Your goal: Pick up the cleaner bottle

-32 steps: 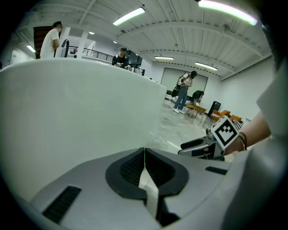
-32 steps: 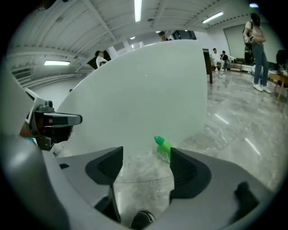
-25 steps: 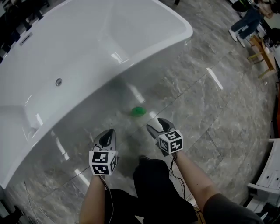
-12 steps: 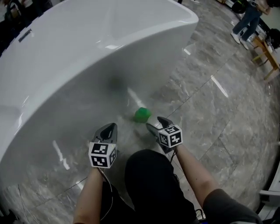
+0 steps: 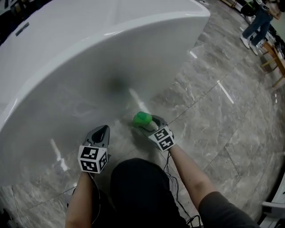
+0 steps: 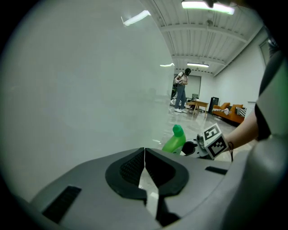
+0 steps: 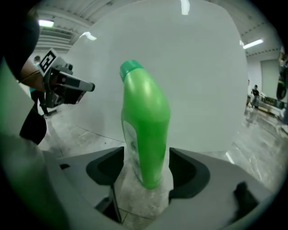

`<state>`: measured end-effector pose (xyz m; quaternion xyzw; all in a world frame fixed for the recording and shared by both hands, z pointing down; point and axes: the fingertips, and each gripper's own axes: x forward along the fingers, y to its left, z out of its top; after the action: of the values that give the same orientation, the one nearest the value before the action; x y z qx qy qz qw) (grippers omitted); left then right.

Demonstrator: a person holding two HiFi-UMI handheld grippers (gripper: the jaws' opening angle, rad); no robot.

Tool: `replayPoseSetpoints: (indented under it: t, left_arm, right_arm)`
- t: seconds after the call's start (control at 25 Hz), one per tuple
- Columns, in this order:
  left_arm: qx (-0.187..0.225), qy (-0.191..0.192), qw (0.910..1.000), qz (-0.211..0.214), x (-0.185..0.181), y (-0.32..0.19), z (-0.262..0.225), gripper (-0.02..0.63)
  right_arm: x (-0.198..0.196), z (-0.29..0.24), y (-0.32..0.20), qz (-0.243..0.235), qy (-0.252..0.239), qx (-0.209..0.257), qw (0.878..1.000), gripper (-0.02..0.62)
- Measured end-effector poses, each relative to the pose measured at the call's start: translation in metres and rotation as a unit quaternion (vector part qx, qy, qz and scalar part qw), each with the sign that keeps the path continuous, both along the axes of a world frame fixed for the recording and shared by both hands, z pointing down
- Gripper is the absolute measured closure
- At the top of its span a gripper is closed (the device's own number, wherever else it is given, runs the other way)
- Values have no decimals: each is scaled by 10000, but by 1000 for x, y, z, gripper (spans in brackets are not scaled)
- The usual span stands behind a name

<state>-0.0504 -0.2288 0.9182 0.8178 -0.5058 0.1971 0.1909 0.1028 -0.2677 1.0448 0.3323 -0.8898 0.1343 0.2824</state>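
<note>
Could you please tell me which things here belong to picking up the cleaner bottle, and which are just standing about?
Part of the job:
- cleaner bottle, green, upright on the floor
- right gripper, jaws apart on either side of the bottle

Just about:
- left gripper, shut, holding nothing
- white bathtub
- person in the background
- orange sofa

Large glossy white bathtub (image 5: 89, 53) filling the upper left, grey marble-look tiled floor (image 5: 213, 120) with bright reflections, wooden chair (image 5: 276, 62) at the floor's far right edge, strip lights (image 6: 207, 5) on a ribbed ceiling, orange sofa (image 6: 230, 112) beside a white wall (image 6: 238, 85)
</note>
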Motion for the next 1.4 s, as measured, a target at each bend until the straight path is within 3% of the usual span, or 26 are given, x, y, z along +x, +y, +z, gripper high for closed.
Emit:
replayPoseSetpoints:
  t: [0.2, 0.36, 0.48, 0.64, 0.72, 0.76, 1.04, 1.24, 1.4]
  left_arm:
    - [-93, 104, 9998, -134, -3, -5, 9, 591]
    - [-259, -156, 9992, -252, -15, -1, 21, 591]
    - [-352, -136, 9989, -281, -18, 2, 28, 591]
    - [-366, -161, 9982, -437, -28, 5, 35, 591]
    - [-369, -108, 9983, -448, -28, 8, 39, 591]
    - [-388, -84, 9982, -454, -27, 9, 41, 591]
    - [-490, -18, 9976, -491, -28, 23, 45, 591]
    - [-379, -48, 9986, -362, -28, 22, 33, 591]
    - [-374, -36, 9984, -417, -36, 24, 30, 591]
  right_arm:
    - [-17, 14, -9, -323, -128, 163, 9993, 296]
    - [-34, 20, -16, -405, -315, 371, 9980, 296]
    - [-37, 27, -22, -323, -349, 495, 9976, 296]
    - [-46, 41, -23, -275, -471, 378, 9978, 307]
    - [-47, 46, -23, -223, -429, 392, 9981, 375]
    - [-48, 47, -24, -151, -461, 367, 9982, 379]
    - [-46, 52, -36, 414, -1084, -345, 9926, 393]
    - [-32, 48, -44, 1243, -1937, -980, 9682, 397]
    - [-24, 46, -43, 1832, -3037, -1659, 9202, 399]
